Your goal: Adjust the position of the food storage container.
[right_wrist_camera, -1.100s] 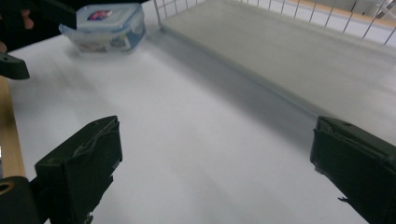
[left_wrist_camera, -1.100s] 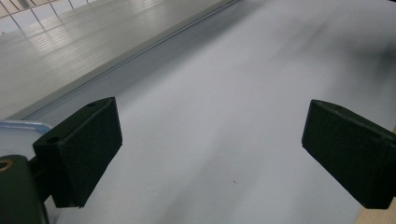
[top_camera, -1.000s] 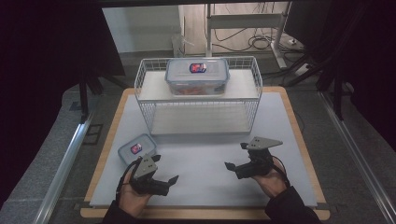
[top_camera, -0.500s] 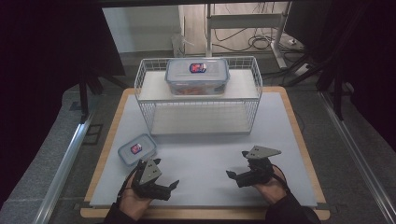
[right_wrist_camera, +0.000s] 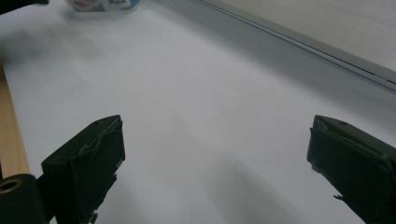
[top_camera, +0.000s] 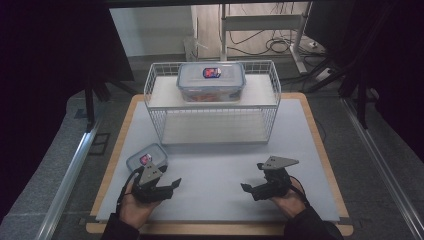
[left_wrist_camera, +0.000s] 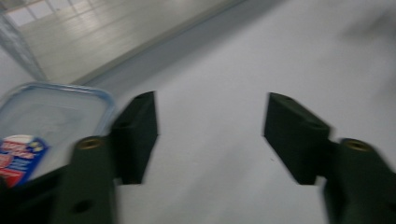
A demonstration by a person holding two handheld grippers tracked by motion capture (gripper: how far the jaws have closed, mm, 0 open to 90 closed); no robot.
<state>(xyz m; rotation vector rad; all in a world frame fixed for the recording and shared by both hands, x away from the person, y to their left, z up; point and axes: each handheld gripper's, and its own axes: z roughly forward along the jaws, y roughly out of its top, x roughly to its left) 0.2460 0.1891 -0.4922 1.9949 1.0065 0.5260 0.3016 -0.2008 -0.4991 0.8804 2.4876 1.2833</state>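
Observation:
A small clear lidded container (top_camera: 147, 157) with a red and blue label lies on the white mat at the front left. Just in front of it, my left gripper (top_camera: 170, 187) points right across the mat. In the left gripper view its jaws (left_wrist_camera: 212, 135) have just been closing and stand partly apart over bare mat, with the small container (left_wrist_camera: 46, 116) beside the left jaw. My right gripper (top_camera: 251, 181) rests at the front right, pointing left. Its jaws (right_wrist_camera: 219, 163) are wide open and empty, and the small container (right_wrist_camera: 102, 4) shows far off.
A white wire rack (top_camera: 212, 107) stands at the back of the mat, with a large clear lidded container (top_camera: 211, 80) on its top shelf. The mat (top_camera: 220, 165) lies on a wooden board whose edge (top_camera: 220, 229) runs along the front.
The left gripper's jaws have narrowed, with nothing between them, and that hand has shifted slightly. The right gripper has sunk a little toward the front edge.

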